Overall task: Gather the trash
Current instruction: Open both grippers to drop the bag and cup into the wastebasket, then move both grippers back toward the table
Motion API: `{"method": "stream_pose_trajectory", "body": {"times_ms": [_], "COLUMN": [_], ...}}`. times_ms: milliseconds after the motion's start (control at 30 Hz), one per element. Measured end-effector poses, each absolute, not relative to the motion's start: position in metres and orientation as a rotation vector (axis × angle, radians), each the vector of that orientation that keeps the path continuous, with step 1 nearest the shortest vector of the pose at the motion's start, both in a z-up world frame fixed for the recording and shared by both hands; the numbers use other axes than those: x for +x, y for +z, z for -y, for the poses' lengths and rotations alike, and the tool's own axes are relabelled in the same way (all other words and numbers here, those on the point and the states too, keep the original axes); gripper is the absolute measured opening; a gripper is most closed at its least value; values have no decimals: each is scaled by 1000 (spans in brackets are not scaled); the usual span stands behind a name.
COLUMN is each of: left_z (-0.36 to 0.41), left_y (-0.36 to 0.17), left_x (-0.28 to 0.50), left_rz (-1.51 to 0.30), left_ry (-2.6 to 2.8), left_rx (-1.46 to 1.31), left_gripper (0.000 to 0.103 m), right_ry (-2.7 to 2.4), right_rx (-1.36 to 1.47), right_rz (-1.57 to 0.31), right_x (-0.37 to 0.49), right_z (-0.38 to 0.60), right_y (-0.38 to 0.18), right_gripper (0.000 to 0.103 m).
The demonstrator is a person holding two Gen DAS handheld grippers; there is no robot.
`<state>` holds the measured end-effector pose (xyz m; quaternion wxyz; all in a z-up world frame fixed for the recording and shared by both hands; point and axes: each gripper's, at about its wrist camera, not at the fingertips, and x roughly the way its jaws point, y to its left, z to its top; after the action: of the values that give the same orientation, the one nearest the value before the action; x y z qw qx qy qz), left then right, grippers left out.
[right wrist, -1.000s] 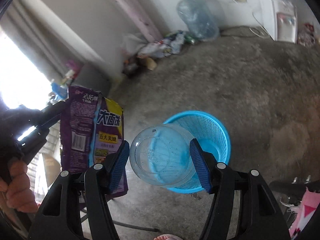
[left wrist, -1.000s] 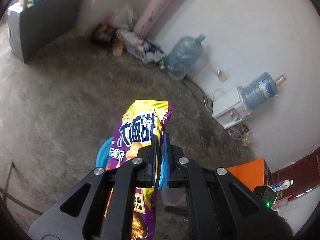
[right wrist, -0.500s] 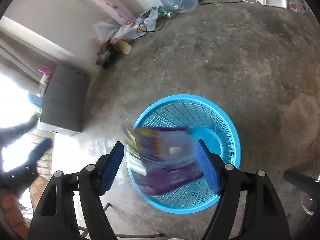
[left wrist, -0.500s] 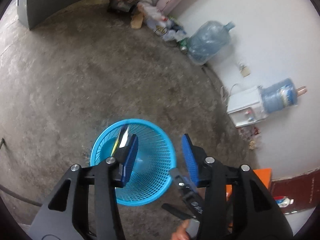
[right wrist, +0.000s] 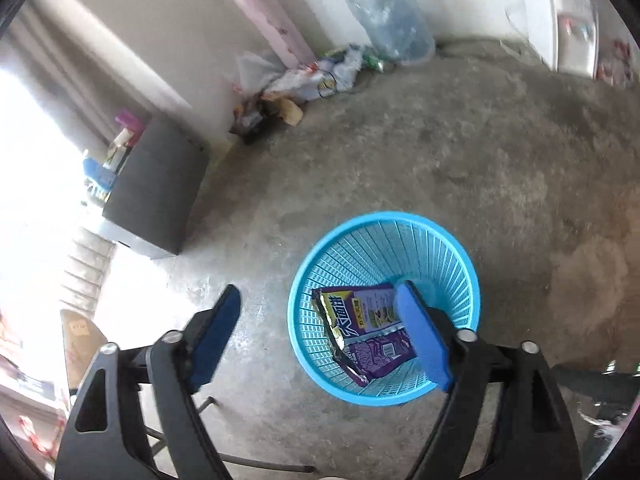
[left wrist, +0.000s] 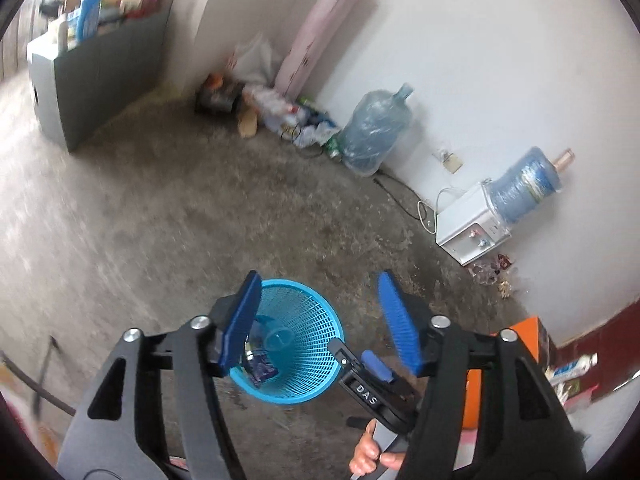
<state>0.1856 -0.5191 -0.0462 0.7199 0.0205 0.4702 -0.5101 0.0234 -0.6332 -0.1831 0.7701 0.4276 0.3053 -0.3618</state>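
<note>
We see our left gripper and right gripper both empty, jaws opening wide. Lower centre, the blue basket holds the purple snack bag.

Under my tools is a bare concrete floor, grey, stained and patchy. A blue mesh basket stands on it just below me, apart from everything else. Along the white wall, a big clear water jug sits on the floor beside a heap of bags and wrappers in the corner. Farther along the wall, a small white dispenser stands on the floor too, with what may be litter beside it, blurred. A dark grey cabinet rests on the floor near the bright doorway.
</note>
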Motion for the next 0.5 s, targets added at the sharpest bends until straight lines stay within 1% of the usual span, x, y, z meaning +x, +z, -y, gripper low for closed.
{"method": "stream_pose_trajectory", "body": {"times_ms": [100, 233, 267, 300, 367, 500], "left_z": [482, 431, 416, 407, 374, 313], "left_y": [-11, 22, 29, 34, 45, 55], "left_x": [174, 165, 164, 162, 160, 161], "left_rz": [-962, -877, -862, -853, -824, -805], "left_ry": [-1136, -1071, -1047, -1033, -1013, -935], "left_rx": [88, 159, 170, 174, 170, 164], "left_gripper": [62, 62, 66, 75, 86, 91], "right_ry": [-788, -788, -784, -781, -775, -740], "right_rx": [835, 696, 648, 617, 546, 400], "right_rz": [-650, -642, -639, -638, -632, -603], "right_x": [28, 35, 37, 39, 41, 49], "right_z": [611, 580, 570, 563, 546, 505], "right_y": [-153, -110, -97, -89, -70, -36], "right_gripper": [88, 95, 96, 96, 96, 96]}}
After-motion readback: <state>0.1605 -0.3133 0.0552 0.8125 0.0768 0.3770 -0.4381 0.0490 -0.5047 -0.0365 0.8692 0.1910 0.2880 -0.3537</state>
